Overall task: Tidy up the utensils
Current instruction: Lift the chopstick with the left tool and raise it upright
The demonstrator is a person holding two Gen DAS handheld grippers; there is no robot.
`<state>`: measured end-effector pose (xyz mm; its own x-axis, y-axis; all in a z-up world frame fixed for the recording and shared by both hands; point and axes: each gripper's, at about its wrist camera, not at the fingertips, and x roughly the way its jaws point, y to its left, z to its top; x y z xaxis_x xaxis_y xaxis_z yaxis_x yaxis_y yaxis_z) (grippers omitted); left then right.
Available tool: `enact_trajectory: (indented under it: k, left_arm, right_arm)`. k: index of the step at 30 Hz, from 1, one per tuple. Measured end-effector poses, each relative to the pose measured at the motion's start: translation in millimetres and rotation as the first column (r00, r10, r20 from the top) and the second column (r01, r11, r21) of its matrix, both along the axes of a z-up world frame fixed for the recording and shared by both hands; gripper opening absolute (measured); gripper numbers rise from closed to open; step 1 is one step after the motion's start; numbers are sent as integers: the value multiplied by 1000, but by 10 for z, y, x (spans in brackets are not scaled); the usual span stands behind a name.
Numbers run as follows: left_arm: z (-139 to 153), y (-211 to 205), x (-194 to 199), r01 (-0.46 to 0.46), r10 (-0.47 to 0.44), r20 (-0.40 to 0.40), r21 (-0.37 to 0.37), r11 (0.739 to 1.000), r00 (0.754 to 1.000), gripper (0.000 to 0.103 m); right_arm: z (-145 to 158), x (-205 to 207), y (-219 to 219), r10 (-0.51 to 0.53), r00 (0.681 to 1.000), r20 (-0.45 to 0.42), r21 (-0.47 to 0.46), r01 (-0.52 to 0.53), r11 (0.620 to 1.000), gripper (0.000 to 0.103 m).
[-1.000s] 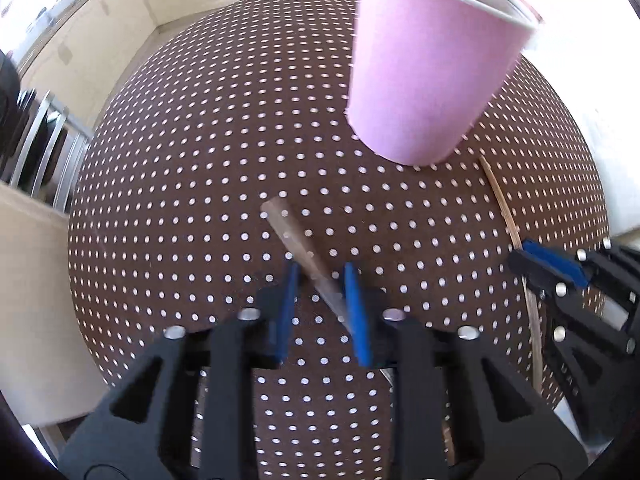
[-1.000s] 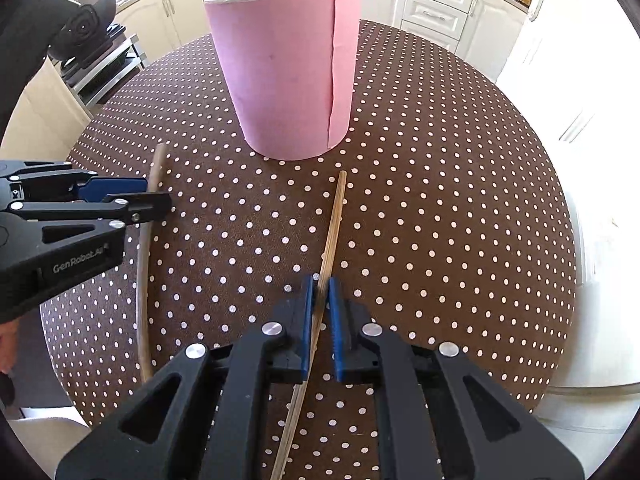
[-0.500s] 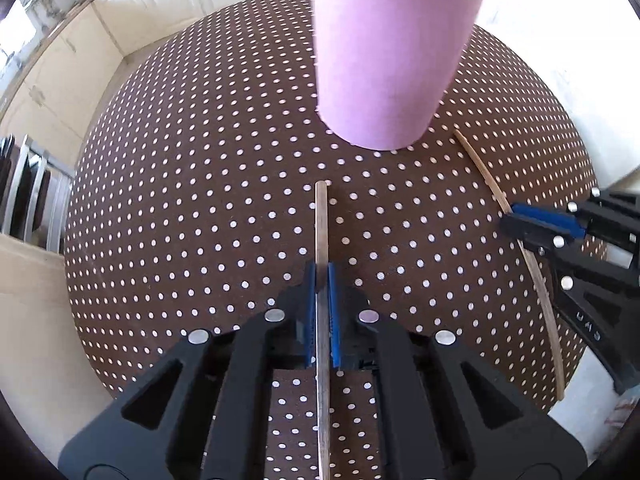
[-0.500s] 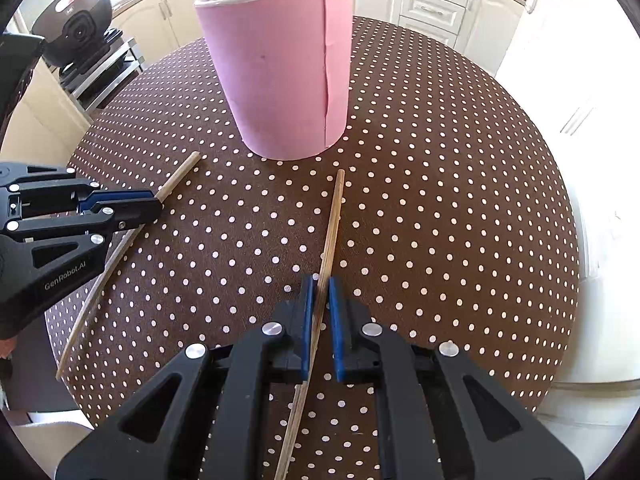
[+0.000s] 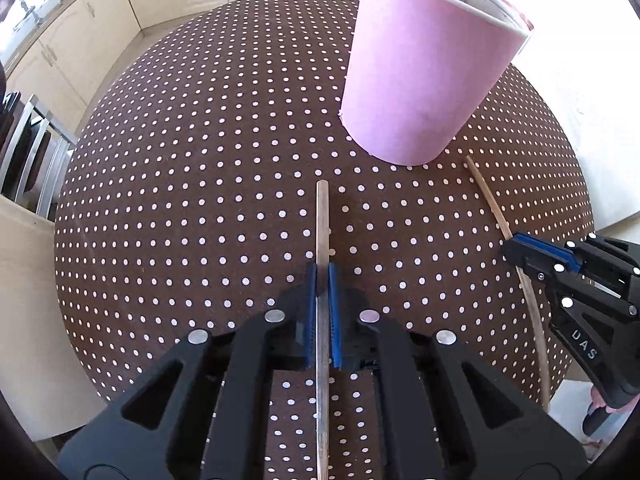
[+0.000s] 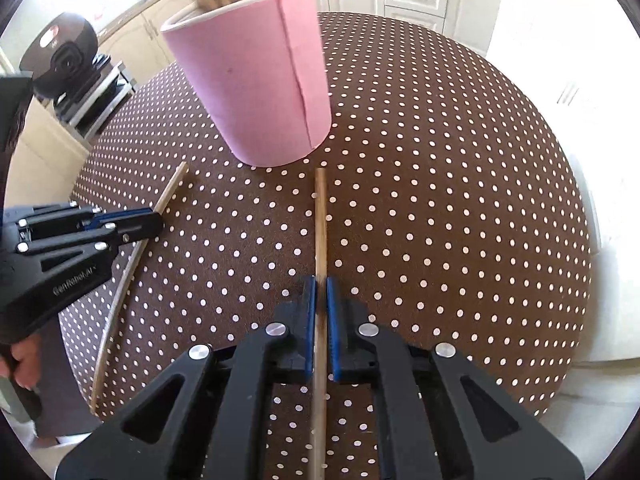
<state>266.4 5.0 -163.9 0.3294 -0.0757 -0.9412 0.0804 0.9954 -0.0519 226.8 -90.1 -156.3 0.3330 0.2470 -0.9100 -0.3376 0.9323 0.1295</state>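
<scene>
Wooden stick (image 5: 322,220) clamped in left tongs (image 5: 322,276), right tongs (image 6: 320,288) clamping 2nd stick (image 6: 320,220), both level.

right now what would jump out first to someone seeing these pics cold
The tall pink cup stuffed with wooden sticks stands out at the far side of the brown polka-dot tablecloth. Just in front of it, the left gripper is shut on one chopstick and the right gripper is shut on another chopstick, both pointing toward the cup.
</scene>
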Motion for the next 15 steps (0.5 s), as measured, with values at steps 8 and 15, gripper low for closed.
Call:
enact_trajectory:
  k: [8, 15]
  left_arm:
    - [115, -33, -98, -6, 7, 44, -8, 1000, 999, 7]
    - [312, 83, -179, -17, 17, 84, -10, 1000, 996, 7]
  right_arm:
    - [74, -23, -180, -62, 998, -3, 119, 61, 991, 5]
    - [213, -109, -223, -87, 995, 46, 146, 80, 986, 5]
